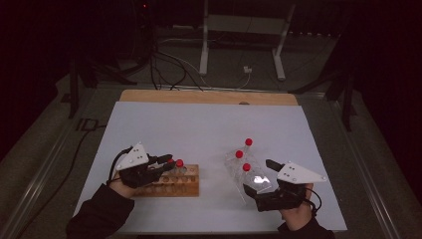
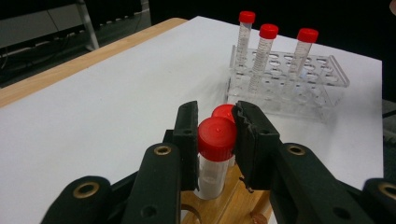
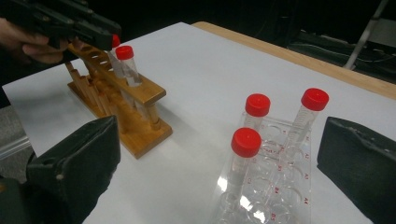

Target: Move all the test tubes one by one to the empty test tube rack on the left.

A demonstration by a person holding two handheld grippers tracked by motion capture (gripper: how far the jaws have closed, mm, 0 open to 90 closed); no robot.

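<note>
**Now: tube going into the wooden rack**

High view: the left hand-held gripper [image 1: 168, 160] sits over the wooden rack [image 1: 171, 183] at the surface's near left. The right hand-held gripper [image 1: 263, 172] rests at the clear rack [image 1: 249, 174], which carries three red-capped tubes.

Left gripper view: the jaws are clamped on a tube [image 2: 215, 156] just below its red cap, its lower end over the wooden rack [image 2: 224, 200]. A second tube [image 2: 223, 112] stands just behind it. If the held tube comes down off-centre, it could catch the hole's rim, tilt in the jaws, or knock its neighbour.

Right gripper view: the jaws stand wide apart, holding nothing, either side of the clear rack [image 3: 275, 191]. Closing or shifting them could nudge this light rack and topple its tubes.
</note>
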